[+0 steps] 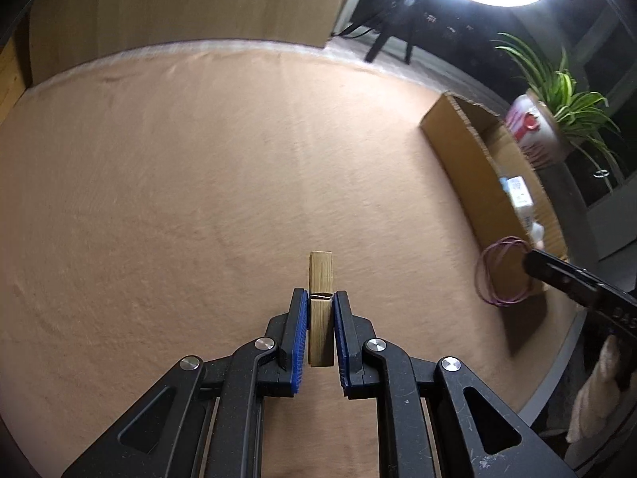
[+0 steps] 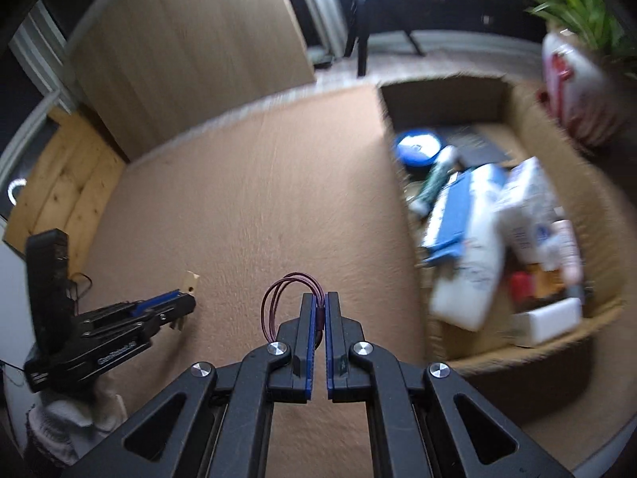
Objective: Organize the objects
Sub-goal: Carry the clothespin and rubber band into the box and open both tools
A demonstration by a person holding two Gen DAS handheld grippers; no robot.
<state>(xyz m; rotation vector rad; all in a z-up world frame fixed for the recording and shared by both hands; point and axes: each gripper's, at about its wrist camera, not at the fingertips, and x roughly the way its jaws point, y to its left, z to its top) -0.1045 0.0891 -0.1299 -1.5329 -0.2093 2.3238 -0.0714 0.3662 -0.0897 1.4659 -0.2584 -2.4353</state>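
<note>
Left gripper (image 1: 321,298) is clamping a wooden clothespin (image 1: 321,279) above the tan mat (image 1: 199,179), near side. Right gripper (image 2: 321,298) is pinching purple rubber bands (image 2: 278,298), the loops hanging left of its fingers. Farther right, the cardboard box (image 2: 589,199) is sitting crowded with bottles; beyond it, a potted plant (image 1: 557,91).

left wrist cam: looked steeply down along its fingers (image 1: 298,318) at tan cloth (image 1: 199,179), close | right wrist cam: same tilt, cardboard box (image 2: 438,91) to its right | shared: cloth, box, potted plant (image 1: 557,91), each other's gripper
</note>
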